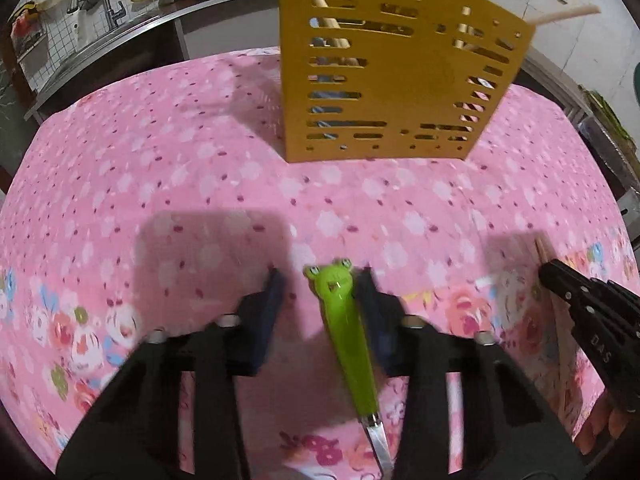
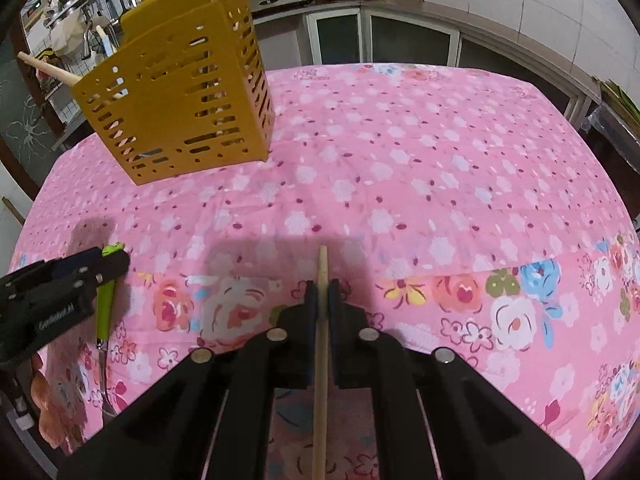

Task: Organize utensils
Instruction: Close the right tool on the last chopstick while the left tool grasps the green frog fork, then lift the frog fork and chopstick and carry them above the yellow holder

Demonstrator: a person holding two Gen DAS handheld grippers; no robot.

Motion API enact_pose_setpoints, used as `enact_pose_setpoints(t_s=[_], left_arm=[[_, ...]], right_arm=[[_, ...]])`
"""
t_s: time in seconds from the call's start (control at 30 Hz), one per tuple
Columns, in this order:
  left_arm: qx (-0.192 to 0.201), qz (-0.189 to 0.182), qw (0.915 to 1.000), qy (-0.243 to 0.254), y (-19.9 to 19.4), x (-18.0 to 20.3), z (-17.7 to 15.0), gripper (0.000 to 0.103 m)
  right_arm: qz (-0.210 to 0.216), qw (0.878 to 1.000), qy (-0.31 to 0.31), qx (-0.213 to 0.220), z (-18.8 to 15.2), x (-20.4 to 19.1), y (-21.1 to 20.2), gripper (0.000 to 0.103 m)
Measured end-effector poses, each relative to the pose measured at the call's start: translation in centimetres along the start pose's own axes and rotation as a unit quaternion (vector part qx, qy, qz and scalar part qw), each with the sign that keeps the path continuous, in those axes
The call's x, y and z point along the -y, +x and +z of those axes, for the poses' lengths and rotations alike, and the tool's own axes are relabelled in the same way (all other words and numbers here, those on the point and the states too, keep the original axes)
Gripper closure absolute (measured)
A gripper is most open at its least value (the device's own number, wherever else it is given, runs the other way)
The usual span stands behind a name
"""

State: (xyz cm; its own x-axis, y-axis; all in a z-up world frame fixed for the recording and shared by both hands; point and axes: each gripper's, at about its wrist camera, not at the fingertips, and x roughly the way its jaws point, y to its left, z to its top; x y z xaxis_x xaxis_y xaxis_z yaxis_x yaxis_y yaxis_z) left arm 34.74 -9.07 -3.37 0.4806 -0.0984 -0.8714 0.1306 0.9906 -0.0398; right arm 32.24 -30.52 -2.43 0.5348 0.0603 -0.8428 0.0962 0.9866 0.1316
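Observation:
A yellow slotted utensil holder stands on the pink flowered tablecloth, with wooden utensils inside; it also shows in the right wrist view. My left gripper is open around a green frog-handled utensil, which lies against the right finger, metal end toward the camera. In the right wrist view the same utensil shows beside the left gripper. My right gripper is shut on a wooden chopstick that points forward. The right gripper shows at the right of the left wrist view.
A kitchen counter with sink and tap runs behind the table at the left. A stove and cabinets stand behind the table. The table's edges curve away at both sides.

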Motion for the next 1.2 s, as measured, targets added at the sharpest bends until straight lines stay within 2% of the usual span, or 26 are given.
enact_pose_setpoints(t_s=[0.07,0.17,0.27,0.4,0.67,0.77,1.2], left_arm=[[-0.009,-0.004,1.0,-0.002,0.1,-0.1,0.5,0.081],[-0.013,-0.02,0.9997,-0.007,-0.1,-0.4,0.7,0.081],[-0.002,-0.032,0.9994,-0.01,-0.9,-0.8,0.7,0.081],[0.033,-0.051,0.9981,-0.011,-3.3,-1.5,0.2,0.081],[0.137,-0.032,0.9898,0.023,-9.7,-1.2,-1.0,0.081],[0.162,-0.029,0.9858,0.031,-11.4,-1.2,-1.1,0.081],[0.232,-0.029,0.9709,0.051,-17.0,-2.0,-1.7,0.082]], right_arm=[[-0.001,1.0,0.006,-0.013,0.6,0.0,0.2,0.097],[0.005,1.0,0.011,-0.017,0.8,0.0,0.1,0.097],[0.014,1.0,0.01,-0.001,0.8,0.0,-1.1,0.097],[0.033,0.999,0.011,0.024,0.6,0.1,-2.9,0.097],[0.044,0.993,-0.008,0.107,0.6,-0.4,-8.3,0.097],[0.045,0.99,-0.015,0.131,0.6,-0.5,-10.1,0.097],[0.051,0.975,-0.027,0.215,1.2,-1.5,-15.3,0.097]])
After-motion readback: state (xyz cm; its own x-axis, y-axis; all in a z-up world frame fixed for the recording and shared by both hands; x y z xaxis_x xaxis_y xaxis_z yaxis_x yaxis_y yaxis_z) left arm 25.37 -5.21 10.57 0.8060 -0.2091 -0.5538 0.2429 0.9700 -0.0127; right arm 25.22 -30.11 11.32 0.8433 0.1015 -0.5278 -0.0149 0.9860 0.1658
